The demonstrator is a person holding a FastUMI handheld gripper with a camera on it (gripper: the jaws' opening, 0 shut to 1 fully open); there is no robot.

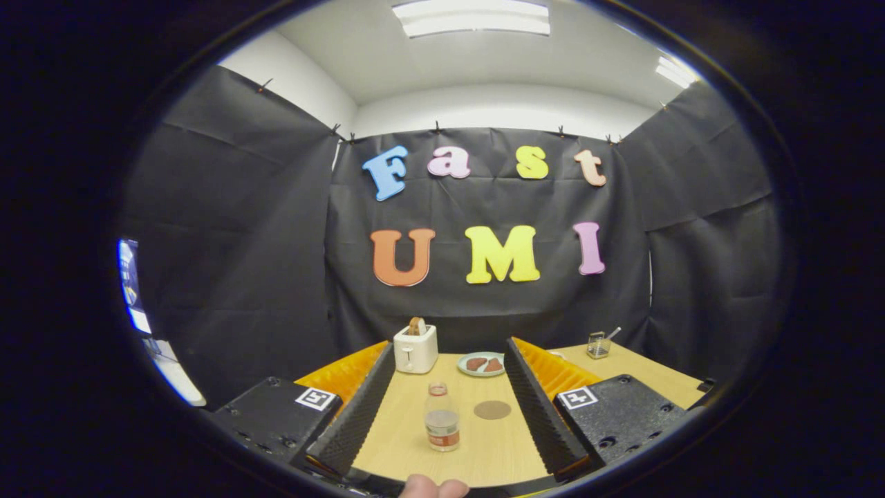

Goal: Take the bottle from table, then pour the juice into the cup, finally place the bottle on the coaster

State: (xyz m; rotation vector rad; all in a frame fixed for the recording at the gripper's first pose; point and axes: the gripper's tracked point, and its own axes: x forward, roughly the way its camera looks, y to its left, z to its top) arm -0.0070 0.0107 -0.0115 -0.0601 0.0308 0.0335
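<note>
A small clear bottle (442, 418) with a pale cap and a red-and-white label stands upright on the wooden table (484, 449), between my two fingers and a little ahead of their bases. My gripper (449, 353) is open wide, its fingers flanking the bottle without touching it. A round brown coaster (492, 409) lies flat just to the right of the bottle. A small glass cup (598, 344) with a spoon in it stands far off beyond the right finger.
A white toaster (415, 348) with a slice of bread stands at the back of the table. Beside it sits a plate (482, 364) with brownish food. A person's fingertips (434, 487) show at the near edge.
</note>
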